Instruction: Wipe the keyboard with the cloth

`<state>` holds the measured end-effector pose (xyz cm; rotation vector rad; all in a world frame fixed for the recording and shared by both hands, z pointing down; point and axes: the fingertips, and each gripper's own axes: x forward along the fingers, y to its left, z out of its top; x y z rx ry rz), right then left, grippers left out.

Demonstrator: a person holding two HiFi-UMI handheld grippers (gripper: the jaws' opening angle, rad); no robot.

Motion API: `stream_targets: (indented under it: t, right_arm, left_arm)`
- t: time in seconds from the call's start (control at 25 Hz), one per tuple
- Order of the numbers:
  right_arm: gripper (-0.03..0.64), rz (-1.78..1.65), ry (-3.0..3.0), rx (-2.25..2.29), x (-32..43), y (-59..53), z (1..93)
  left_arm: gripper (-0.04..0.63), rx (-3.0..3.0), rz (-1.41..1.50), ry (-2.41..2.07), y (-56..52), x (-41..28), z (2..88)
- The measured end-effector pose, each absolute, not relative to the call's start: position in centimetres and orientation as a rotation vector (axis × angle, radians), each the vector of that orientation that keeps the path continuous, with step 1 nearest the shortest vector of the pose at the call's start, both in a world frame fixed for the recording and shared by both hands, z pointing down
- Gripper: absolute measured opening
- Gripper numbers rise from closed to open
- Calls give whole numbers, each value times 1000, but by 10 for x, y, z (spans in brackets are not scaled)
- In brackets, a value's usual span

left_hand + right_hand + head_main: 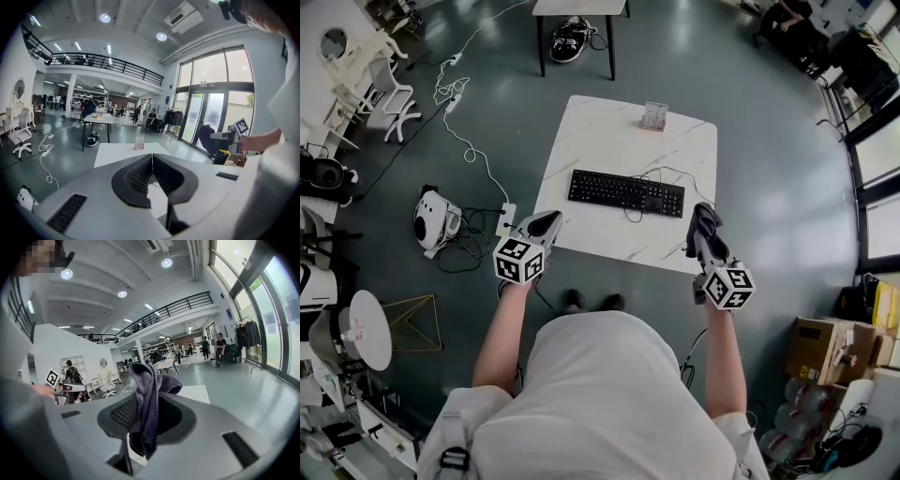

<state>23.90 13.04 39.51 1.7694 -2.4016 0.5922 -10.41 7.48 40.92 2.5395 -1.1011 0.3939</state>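
Head view: cloth in hand, wiping of the keyboard not yet begun.
The right gripper [703, 240] had its jaws clamped on a dark cloth [704, 221], which stuck up between them and drooped below, near the right near corner of the white table [609, 131]. The left gripper [546, 223] hung at the left near corner with its jaws pressed together on nothing. The black keyboard [626, 193] lay across the middle of the table, apart from both grippers, its cable looping beside it and a small card stand [653, 115] at the far edge. By this showing the cloth was ready, and the whole wipe was left to do.
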Motion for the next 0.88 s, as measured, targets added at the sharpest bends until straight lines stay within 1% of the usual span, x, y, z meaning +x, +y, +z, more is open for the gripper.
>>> stream_targets:
  t: [0.36, 0.88]
  right_arm:
    - [110, 588, -2389, 1816, 226, 121, 386]
    - [110, 580, -2363, 1848, 224, 125, 380]
  left_arm:
    - [15, 2563, 401, -1074, 61, -120, 404]
    - [15, 2565, 378, -1064, 50, -126, 400]
